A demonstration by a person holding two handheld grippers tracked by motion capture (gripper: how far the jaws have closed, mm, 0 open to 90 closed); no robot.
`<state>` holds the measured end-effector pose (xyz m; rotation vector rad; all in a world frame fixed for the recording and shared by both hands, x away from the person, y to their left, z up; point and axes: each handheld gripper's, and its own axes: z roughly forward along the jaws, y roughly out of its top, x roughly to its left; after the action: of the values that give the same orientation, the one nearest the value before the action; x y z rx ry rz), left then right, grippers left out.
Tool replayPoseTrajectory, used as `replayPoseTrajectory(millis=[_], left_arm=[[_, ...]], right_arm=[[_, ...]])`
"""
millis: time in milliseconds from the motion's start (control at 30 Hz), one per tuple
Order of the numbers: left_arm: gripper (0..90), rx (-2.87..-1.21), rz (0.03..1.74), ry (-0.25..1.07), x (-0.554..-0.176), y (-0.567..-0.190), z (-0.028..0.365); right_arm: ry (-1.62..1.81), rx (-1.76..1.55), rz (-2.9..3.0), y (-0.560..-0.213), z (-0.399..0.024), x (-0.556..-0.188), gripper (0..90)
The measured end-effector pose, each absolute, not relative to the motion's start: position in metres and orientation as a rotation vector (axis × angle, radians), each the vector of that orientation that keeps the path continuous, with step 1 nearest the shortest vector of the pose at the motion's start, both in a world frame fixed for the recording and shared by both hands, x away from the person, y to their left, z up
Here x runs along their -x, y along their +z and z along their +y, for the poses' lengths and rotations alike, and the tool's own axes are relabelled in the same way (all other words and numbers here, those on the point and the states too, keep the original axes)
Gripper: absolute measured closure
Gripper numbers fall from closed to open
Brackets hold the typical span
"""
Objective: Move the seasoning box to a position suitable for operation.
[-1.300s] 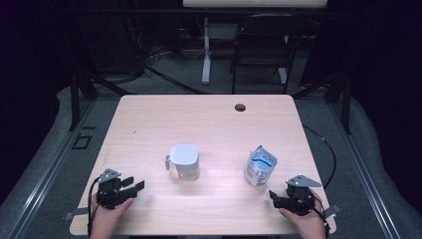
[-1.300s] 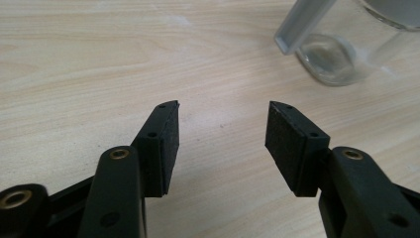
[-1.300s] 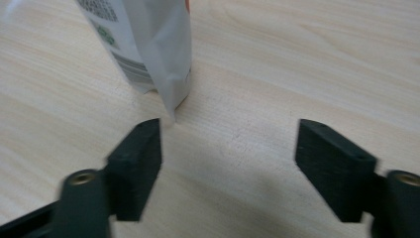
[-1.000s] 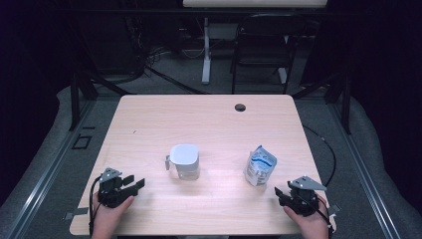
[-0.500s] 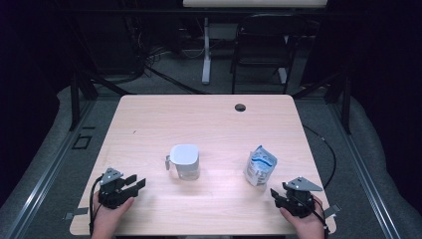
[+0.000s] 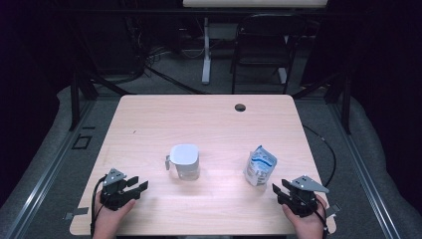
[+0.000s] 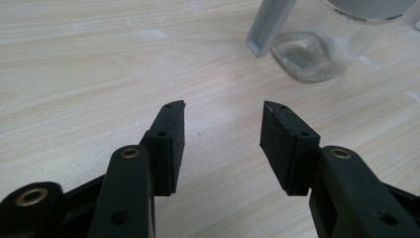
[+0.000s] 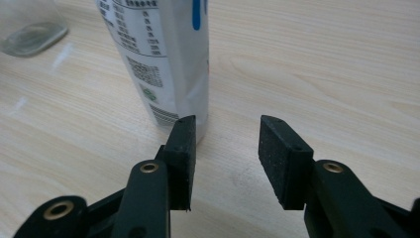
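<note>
Little has shifted across the earlier frames: both hands sit at the bottom edge of the high view much as they did, the right gripper (image 6: 284, 192) having edged slightly toward the pouch, while its jaws have just been closing in and the left gripper's (image 6: 135, 186) have just been opening again. Nothing lies between either pair.

Going from large to small: the table (image 6: 209, 119), pale wood, fills the middle of the high view, with dark floor, a chair (image 6: 263, 42) and a stand leg in the upper part of the frame. A glass pitcher (image 6: 185, 161) with a white lid and a grey handle stands just left of centre. Right of centre, the white and blue pouch (image 6: 259, 166) stands upright, leaning a little. A small dark hole (image 6: 240, 107) marks the table's far edge, upper centre.

In the right gripper view the pouch (image 8: 163, 54) rises in the upper left, just beyond the left pad (image 8: 182, 158), not between the jaws, which stand apart. I judge that this gripper is lining up on the pouch and must shift toward it before it can close. In the left gripper view the jaws stand wide apart over bare wood, with the pitcher (image 7: 317, 54) in the upper right, still well ahead.

Nothing blocks either approach; pitcher and pouch stand well apart.
</note>
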<state>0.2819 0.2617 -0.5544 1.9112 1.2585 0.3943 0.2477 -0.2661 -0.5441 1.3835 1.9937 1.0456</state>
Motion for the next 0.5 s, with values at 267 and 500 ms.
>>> replayPoseTrajectory(millis=[267,500], left_arm=[[47.8,-1.87,1.262,0.434,-0.283,-0.553,0.262],[53.2,-1.86,1.252,0.394,-0.287,-0.544,0.26]], right_arm=[[1.017,-1.427,2.017,-0.543,-0.265,-0.249,56.6],[1.08,-1.453,2.014,-0.548,-0.27,-0.253,49.1]])
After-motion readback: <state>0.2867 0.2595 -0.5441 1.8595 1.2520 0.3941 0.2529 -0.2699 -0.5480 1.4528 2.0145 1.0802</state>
